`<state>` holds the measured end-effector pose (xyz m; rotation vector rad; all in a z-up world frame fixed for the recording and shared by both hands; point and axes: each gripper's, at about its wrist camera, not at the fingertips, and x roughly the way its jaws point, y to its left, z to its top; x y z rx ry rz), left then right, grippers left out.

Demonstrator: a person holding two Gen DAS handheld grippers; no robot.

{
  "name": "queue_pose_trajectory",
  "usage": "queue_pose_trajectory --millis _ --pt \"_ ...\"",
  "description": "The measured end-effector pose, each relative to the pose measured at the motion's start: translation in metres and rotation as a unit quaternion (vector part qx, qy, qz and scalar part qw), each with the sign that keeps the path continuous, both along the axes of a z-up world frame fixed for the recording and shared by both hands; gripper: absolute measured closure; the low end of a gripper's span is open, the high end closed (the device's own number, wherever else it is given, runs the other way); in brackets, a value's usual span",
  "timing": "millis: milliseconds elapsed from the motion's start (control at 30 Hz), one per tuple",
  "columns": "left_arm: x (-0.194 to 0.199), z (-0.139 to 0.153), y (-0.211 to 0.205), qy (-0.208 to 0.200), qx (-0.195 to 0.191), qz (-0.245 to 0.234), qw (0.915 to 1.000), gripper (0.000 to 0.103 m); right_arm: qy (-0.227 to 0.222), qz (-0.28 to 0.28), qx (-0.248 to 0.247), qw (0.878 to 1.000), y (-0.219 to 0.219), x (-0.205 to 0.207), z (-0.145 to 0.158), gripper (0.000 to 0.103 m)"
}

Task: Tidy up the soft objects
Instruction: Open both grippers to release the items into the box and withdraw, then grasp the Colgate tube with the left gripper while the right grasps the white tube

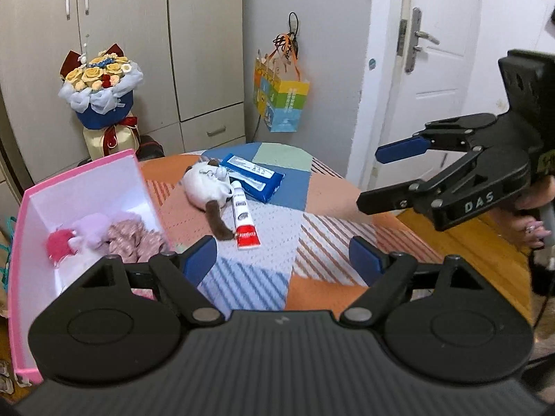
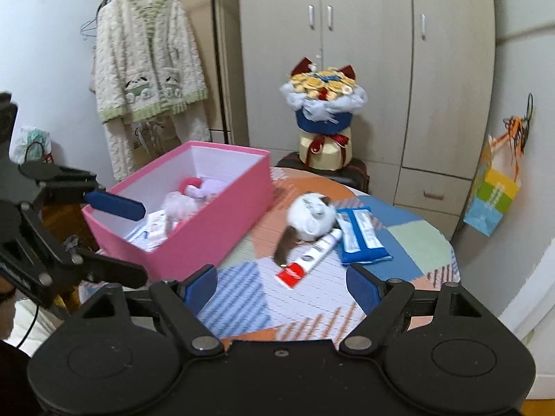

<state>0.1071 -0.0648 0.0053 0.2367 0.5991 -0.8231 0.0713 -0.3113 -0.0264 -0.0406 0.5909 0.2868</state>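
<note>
While both grippers hang over the near side of a patchwork-covered table (image 1: 329, 187), a plush cat (image 1: 208, 187) waits to be sorted: it lies just beyond the toothpaste tube (image 1: 244, 216), its dark tail touching the tube's red end, with a blue tissue pack (image 1: 251, 176) just behind the tube. The left gripper (image 1: 282, 260) stands with its blue pads spread wide and nothing between them; the right gripper (image 2: 281, 286) is likewise wide open and empty, and each shows side-on in the other's camera. A pink box (image 2: 215, 228) stands on the far side of the cat from the tube, already holding a red pompom, a lilac plush and patterned cloth. The likely step is a reach for the cat, and it would go best with the pads closing across the white body, not the thin tail, coming in from the side away from the tube so that the tube is not dragged along. Soft filling should give under the pads, so a deep bite looks safer than a fingertip pinch. Room is good above the tube and the cloth in front of it is bare; the tight spots are the box's near wall beside the cat and the table's rounded edge beyond the tissue pack, where a shove could send things off.
</note>
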Motion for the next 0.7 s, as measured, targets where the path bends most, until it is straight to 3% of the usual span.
queue_pose_trajectory --millis 200,433,600,700 --pt "0.02 -0.021 -0.034 0.006 -0.001 0.024 0.9997 0.022 0.022 0.005 0.02 1.0 -0.032 0.022 -0.016 0.018" --pt "0.044 -0.062 -0.071 0.032 0.007 0.058 0.9978 0.044 0.051 0.023 0.061 0.997 -0.051 0.063 -0.042 0.019" --pt "0.059 -0.097 -0.092 0.042 0.007 0.091 0.9949 0.051 0.082 0.035 0.088 0.992 -0.052 0.107 -0.061 0.037" --pt "0.069 -0.111 -0.103 0.025 0.017 0.115 0.9929 0.057 0.098 0.042 0.083 0.991 -0.043 0.134 -0.076 0.049"
